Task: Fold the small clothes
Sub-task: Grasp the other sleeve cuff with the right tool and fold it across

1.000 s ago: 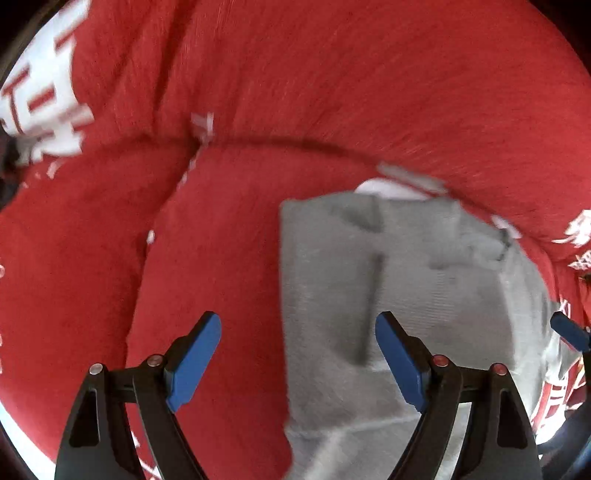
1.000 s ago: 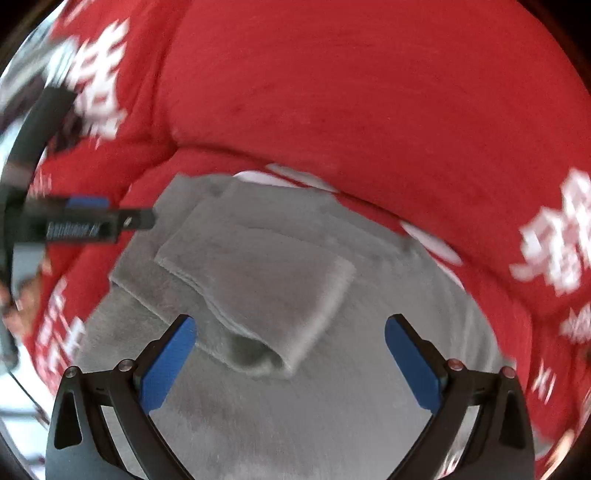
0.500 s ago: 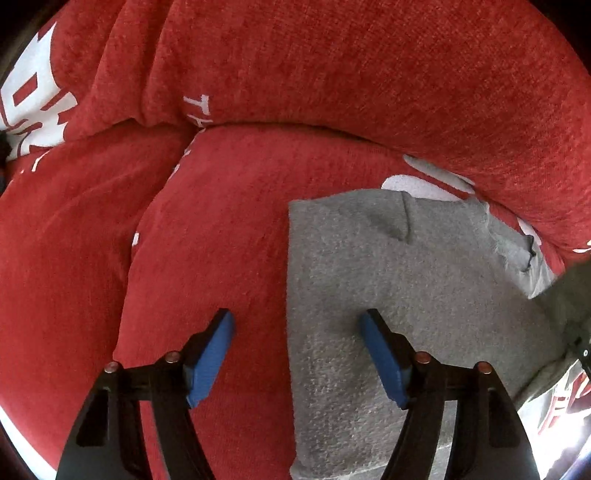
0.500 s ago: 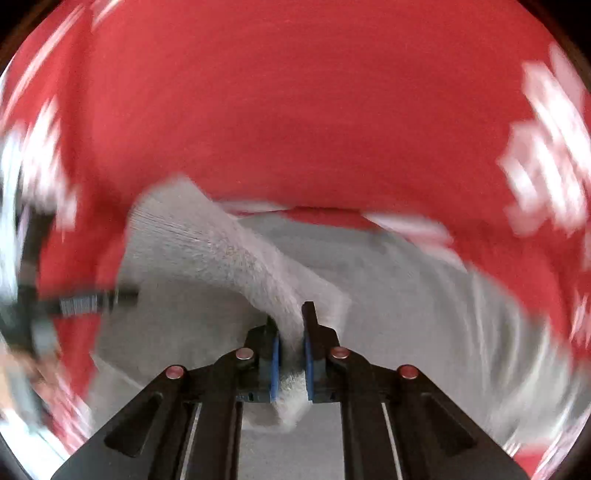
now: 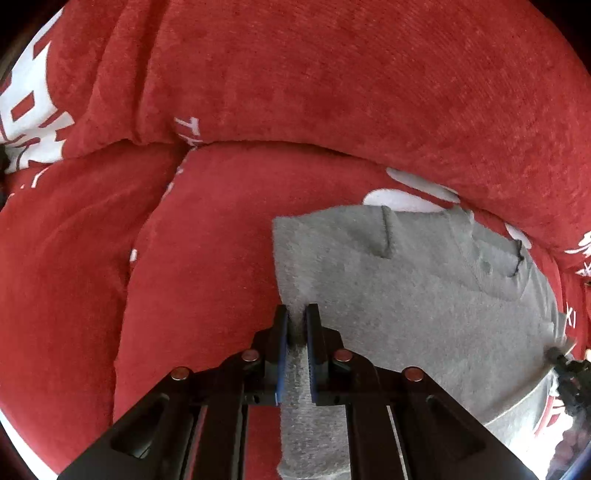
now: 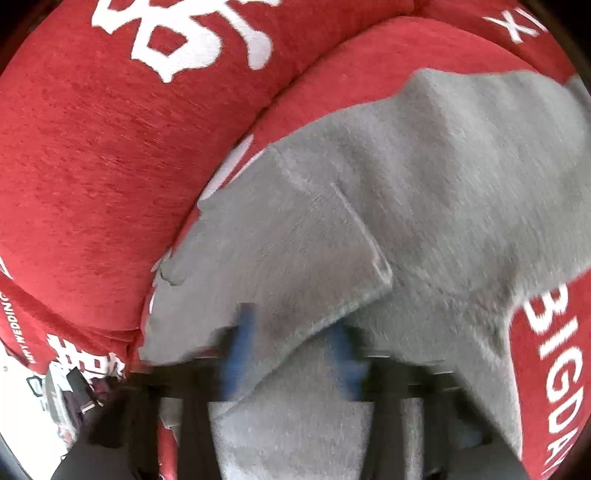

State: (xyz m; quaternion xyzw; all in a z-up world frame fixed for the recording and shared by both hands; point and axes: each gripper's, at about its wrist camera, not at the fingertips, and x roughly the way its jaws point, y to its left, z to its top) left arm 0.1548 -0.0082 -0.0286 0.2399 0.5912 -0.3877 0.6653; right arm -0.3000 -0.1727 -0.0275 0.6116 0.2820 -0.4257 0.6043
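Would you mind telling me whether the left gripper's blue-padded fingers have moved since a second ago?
Yes. The left gripper was open, straddling the left edge of the grey fleece garment on the red sofa cushion; its fingers have closed inward onto that edge.

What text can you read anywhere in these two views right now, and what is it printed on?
"BIGDA", cut off at the frame edge: white letters on the red sofa cover.
"HAPPY WEDDING": small white print on the same cover.
"XI", partly cut off: on the same cover.
Large white characters: decorative Chinese, cropped, not read with certainty.
"TH": only a fragment shows.
Grey garment: no print visible.
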